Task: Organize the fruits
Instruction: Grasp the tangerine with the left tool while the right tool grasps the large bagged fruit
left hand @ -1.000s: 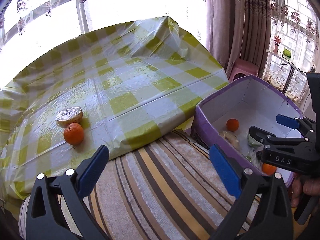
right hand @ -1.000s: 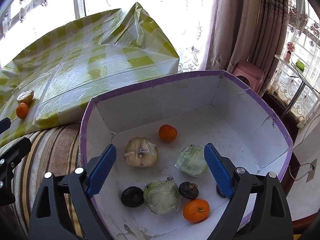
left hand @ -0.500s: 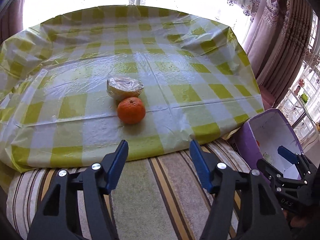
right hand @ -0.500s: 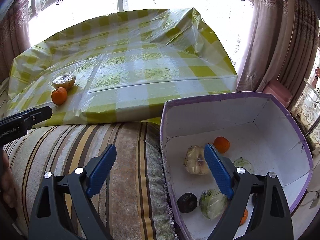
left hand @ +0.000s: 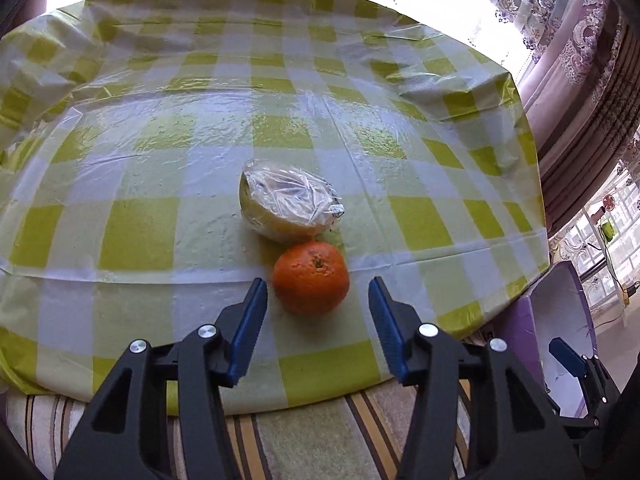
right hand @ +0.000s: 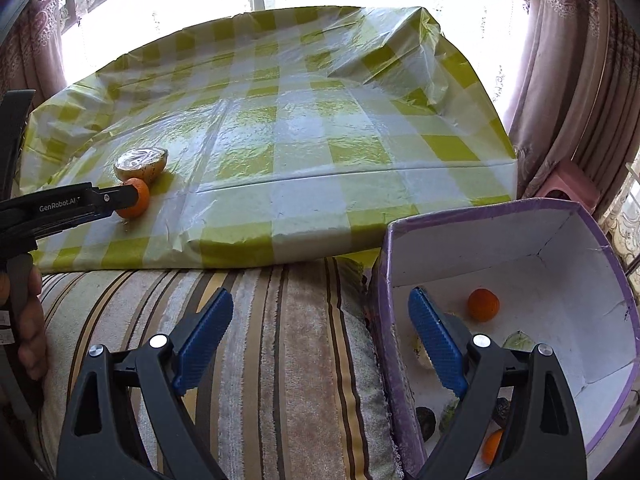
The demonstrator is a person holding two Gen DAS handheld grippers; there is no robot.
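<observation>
Part done: several fruits already lie in the box (right hand: 560, 240), while an orange (left hand: 311, 277) and wrapped fruit (left hand: 290, 200) remain near the cloth's (left hand: 160, 140) front edge, left gripper (left hand: 318, 308) wide at the orange, right gripper (right hand: 320, 336) wide, empty

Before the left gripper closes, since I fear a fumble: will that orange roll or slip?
The orange is round, so a nudge probably rolls it on the glossy tablecloth. Its dimpled peel should grip well. The wrapped fruit behind may stop it.
</observation>
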